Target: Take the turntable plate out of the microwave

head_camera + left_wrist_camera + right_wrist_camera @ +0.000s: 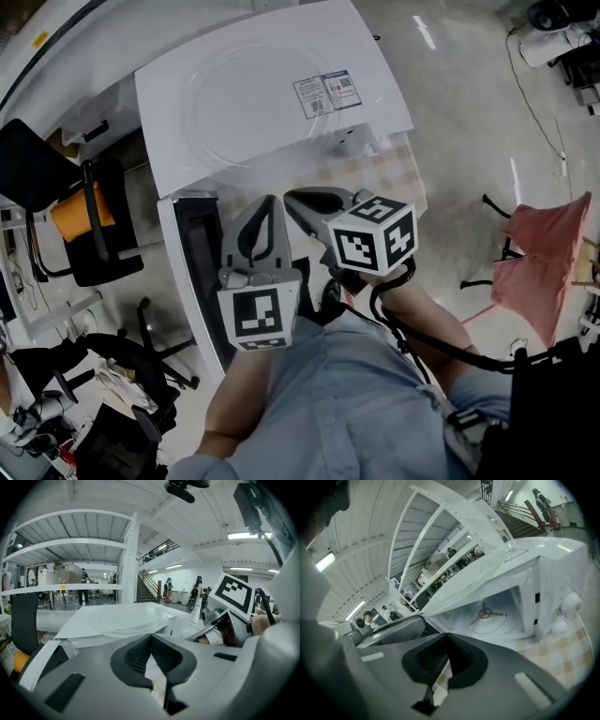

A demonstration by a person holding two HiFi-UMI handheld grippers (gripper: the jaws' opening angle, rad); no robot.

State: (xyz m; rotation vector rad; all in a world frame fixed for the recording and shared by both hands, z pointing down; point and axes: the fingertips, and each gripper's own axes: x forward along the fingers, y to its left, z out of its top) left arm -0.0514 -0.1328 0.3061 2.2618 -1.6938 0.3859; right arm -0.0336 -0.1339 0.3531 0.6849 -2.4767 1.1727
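Note:
The clear glass turntable plate (251,111) lies flat on top of the white microwave (370,66), also seen in the left gripper view as the plate (126,619). The microwave's cavity stands open, and only the roller ring (486,615) shows on its floor. My left gripper (268,208) and right gripper (296,199) hover side by side in front of the opening, below the plate's level. Both are shut with nothing between the jaws. The left gripper (151,637) points at the microwave's top edge, while the right gripper (446,637) points into the cavity.
The microwave door (199,272) hangs open to the left of my left gripper. Control knobs (569,604) sit on the right front. The microwave stands on a checked tablecloth (398,173). Office chairs (84,225) crowd the left; a pink cloth (548,262) is at the right.

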